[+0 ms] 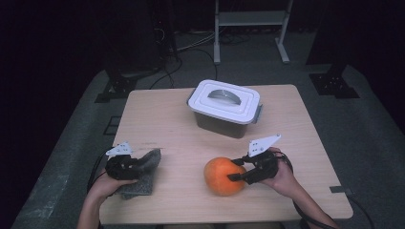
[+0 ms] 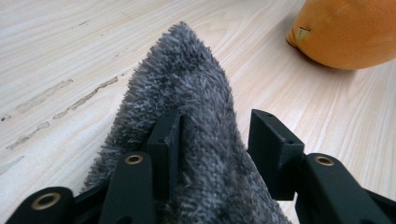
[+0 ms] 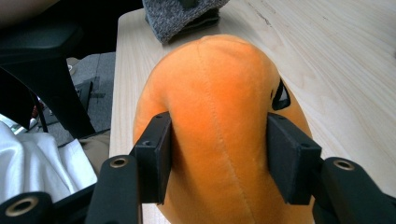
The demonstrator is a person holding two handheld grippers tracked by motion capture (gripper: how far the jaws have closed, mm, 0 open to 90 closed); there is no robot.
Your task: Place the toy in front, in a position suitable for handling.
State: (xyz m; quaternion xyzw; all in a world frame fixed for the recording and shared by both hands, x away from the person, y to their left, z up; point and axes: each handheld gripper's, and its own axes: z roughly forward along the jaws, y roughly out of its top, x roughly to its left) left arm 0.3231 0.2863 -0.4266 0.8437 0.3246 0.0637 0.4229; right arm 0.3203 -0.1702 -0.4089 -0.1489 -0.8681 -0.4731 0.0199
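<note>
While the right gripper (image 1: 237, 170) clamps the orange plush toy (image 1: 224, 176) from the side, that toy sits on the worktop (image 1: 286, 124) near the front edge, right of centre. Egg-like, rounded body; in the right gripper view its long axis runs away from the camera, along the fingers, narrower end pointing toward the grey cloth (image 3: 180, 16) farther off. Both black pads press into the soft fabric and dent it slightly, one on each flank, at a mid-wide spread. Smooth short-pile fabric, a stitched seam running lengthwise down the top, a small black embroidered mark on one side (image 3: 280, 95). In the left gripper view a small pale sewn-in tag (image 2: 303, 32) shows on the toy's end; its print is too small to read.

Left gripper (image 1: 138, 164) is at the worktop's front left, over the fluffy grey microfibre cloth (image 1: 143, 174). Cloth is bunched into a ridge that tapers to a point ahead of the fingers, toward the toy. Fingers stand partly spread: one touches the pile, the other stands clear of it with bare worktop showing in the gap, so no grip on it.

Behind, mid-worktop, a white-lidded storage box (image 1: 224, 107) with dark body, rectangular with rounded corners, grey arched handle lying flat in the lid, side latch. Worktop is pale wood-grain laminate with a few scuff marks.
</note>
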